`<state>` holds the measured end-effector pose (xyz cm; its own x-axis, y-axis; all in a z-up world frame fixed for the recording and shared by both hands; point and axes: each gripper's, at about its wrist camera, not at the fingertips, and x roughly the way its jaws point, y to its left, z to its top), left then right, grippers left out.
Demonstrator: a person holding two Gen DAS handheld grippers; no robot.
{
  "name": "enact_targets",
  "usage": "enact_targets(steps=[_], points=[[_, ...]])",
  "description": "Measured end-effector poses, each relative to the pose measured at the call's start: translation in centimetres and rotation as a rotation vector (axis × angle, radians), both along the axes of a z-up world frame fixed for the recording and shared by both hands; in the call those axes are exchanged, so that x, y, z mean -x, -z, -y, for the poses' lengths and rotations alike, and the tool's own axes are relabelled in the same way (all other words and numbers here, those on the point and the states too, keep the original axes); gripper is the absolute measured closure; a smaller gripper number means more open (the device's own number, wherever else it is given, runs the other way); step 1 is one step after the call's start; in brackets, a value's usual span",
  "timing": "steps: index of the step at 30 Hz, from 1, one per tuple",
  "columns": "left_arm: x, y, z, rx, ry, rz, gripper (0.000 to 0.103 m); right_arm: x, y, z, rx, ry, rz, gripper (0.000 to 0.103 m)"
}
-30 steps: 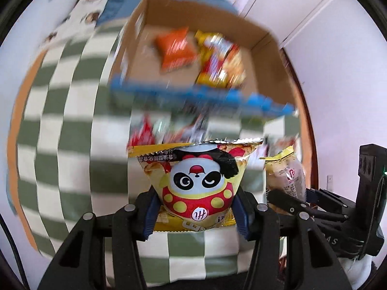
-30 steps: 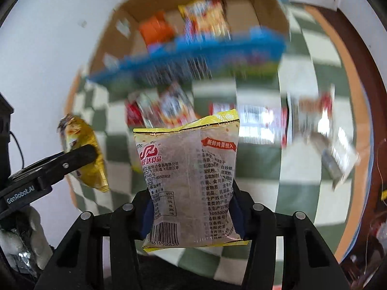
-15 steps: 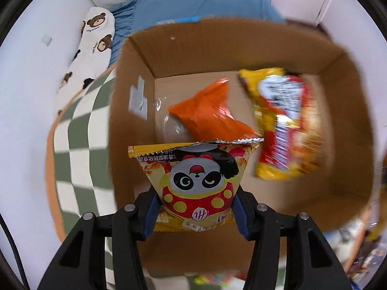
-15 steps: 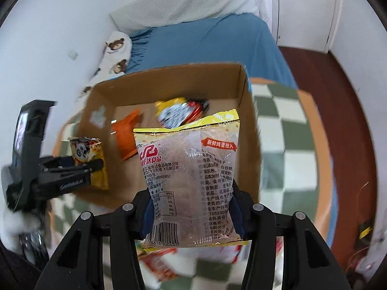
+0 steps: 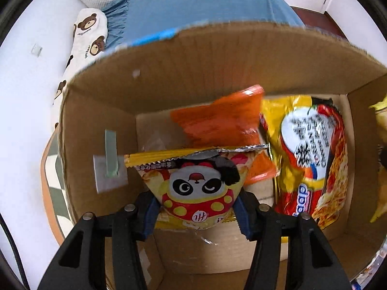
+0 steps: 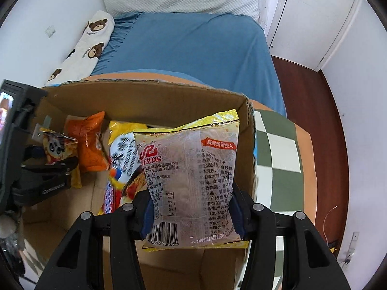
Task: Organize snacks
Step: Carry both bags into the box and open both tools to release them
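Lower centre, left wrist view: left gripper (image 5: pixel 197 213) with the panda snack bag (image 5: pixel 197 183) between its blue pads. Its jaws have just been opening; the bag's lower edges look barely touched by the pads, so release is probably starting.

Lower centre, right wrist view: right gripper (image 6: pixel 192 213) pinching the clear biscuit packet (image 6: pixel 191 186) firmly at both sides.

Mid frame: both bags hang inside the cardboard box (image 6: pixel 150 89), panda bag at its left end, biscuit packet by its right wall.

Further in: orange packet (image 5: pixel 217 118) and noodle packet (image 5: pixel 312 154) lying on the box floor.

Far: blue bed (image 6: pixel 193 46).

Judgement: drop each bag onto bare cardboard, then lift the grippers straight up clear of the walls.
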<state>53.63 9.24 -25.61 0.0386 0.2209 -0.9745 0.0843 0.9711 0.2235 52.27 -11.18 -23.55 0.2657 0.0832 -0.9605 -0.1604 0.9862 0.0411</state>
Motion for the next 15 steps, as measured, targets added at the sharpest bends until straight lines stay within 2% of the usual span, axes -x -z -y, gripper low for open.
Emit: enact_targets(steps=[1,2,3,4,5,6,7,15], points=[[-0.4,0.0,-0.4,0.004,-0.01,-0.003,0.049,-0.4,0.3,0.0,-0.002,0.01,-0.005,0.043],[-0.8,-0.3,-0.9,0.02,-0.03,-0.002,0.049,-0.8,0.6,0.0,0.007,0.018,-0.013,0.026],[-1.0,-0.5,-1.3,0.045,-0.054,0.002,0.047,-1.0,0.8,0.1,-0.012,0.02,-0.016,0.016],[-1.2,-0.6,-2.2,0.085,-0.087,0.009,0.036,-1.1,1.0,0.2,-0.028,0.026,-0.017,0.01],[-1.5,-0.9,-2.5,0.107,-0.106,0.015,0.029,-1.3,1.2,0.3,-0.026,0.034,-0.014,0.008],[-1.5,-1.1,-3.0,0.126,-0.122,0.025,0.014,-1.3,1.4,0.3,-0.029,0.036,-0.009,0.008],[-1.4,-1.4,-3.2,0.125,-0.129,0.037,0.01,-1.3,1.4,0.3,-0.032,0.038,-0.006,0.008],[-0.3,-3.0,-2.9,0.123,-0.138,0.122,0.009,0.4,0.7,0.6,-0.052,0.034,0.007,0.008]])
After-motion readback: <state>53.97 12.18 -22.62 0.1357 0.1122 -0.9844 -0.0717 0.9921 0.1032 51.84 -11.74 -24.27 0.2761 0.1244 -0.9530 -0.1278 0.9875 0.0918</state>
